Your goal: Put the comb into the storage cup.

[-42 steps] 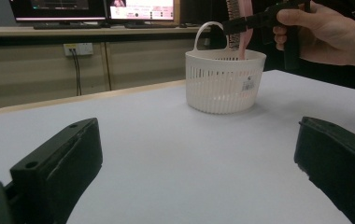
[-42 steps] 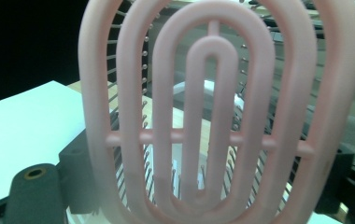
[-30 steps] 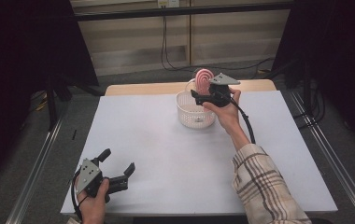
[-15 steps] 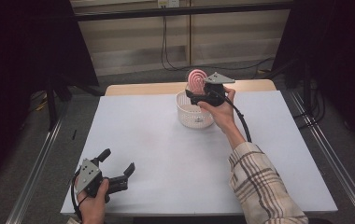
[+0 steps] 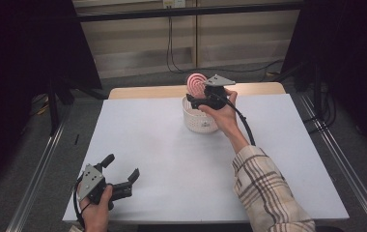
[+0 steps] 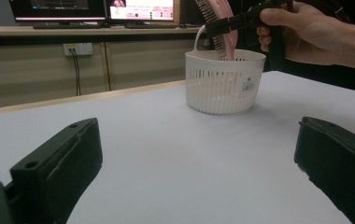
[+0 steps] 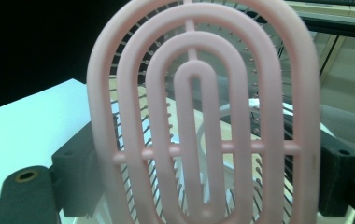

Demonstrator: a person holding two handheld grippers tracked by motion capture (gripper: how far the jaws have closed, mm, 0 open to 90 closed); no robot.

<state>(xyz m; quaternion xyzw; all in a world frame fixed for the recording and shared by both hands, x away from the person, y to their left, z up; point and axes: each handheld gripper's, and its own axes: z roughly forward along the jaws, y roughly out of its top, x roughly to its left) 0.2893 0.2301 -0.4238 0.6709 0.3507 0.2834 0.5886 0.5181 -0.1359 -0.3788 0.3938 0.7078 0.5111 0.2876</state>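
One white table (image 5: 172, 159), basket (image 5: 201, 121) far side, dark room

My right hand (image 5: 222, 113) covers part of the basket (image 5: 198, 121), whose wall hides the pink brush's (image 7: 199, 112) lower end. In my right gripper view the brush runs off the frame's edges. The basket's small label (image 6: 247, 86) is unreadable.

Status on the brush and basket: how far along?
Done: the right gripper has the pink vented plastic hairbrush clamped. In hand: the brush stands upright, its lower end inside the white slotted plastic basket. Left: release and withdraw, probably. The left gripper rests open at the near edge.
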